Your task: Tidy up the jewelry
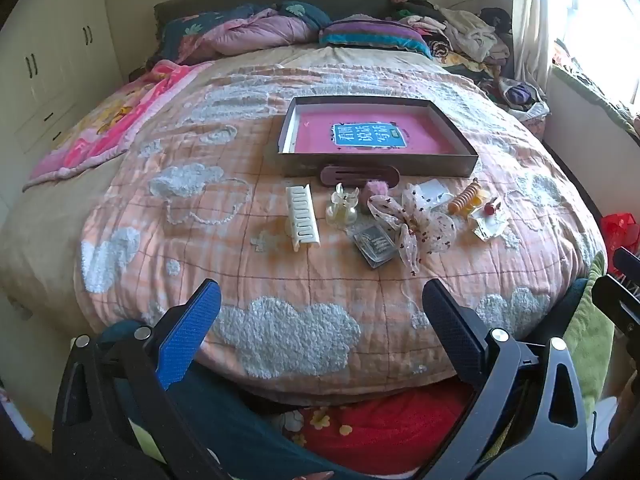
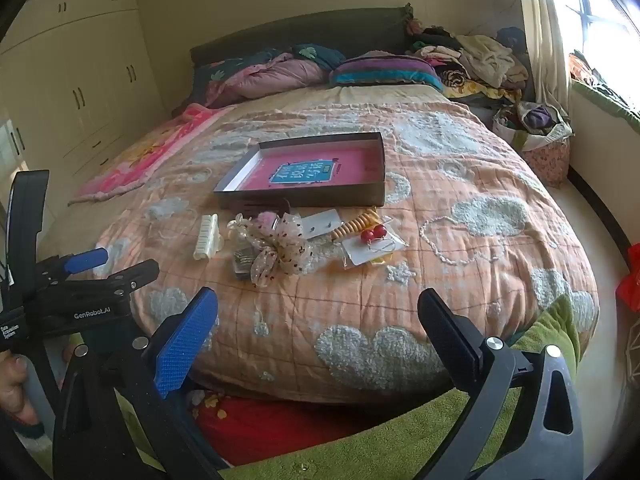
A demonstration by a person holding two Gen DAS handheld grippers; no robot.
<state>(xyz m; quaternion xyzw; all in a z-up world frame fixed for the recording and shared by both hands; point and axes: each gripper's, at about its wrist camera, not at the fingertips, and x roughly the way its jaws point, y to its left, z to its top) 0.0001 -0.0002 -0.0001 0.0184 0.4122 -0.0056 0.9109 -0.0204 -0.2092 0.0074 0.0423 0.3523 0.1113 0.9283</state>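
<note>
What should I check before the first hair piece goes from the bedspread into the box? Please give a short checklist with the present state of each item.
1. Left gripper jaws wide, nothing between them: ok.
2. Right gripper jaws wide, nothing between them: ok.
3. Shallow box open on top, only a pink book lying flat inside: ok.
4. White claw clip lies apart from its neighbours, free to grasp: ok.
5. Dotted bow overlaps a small dark packet: not ok for a clean single pick.
6. Red bead earrings fixed to their card: cannot tell.
</note>
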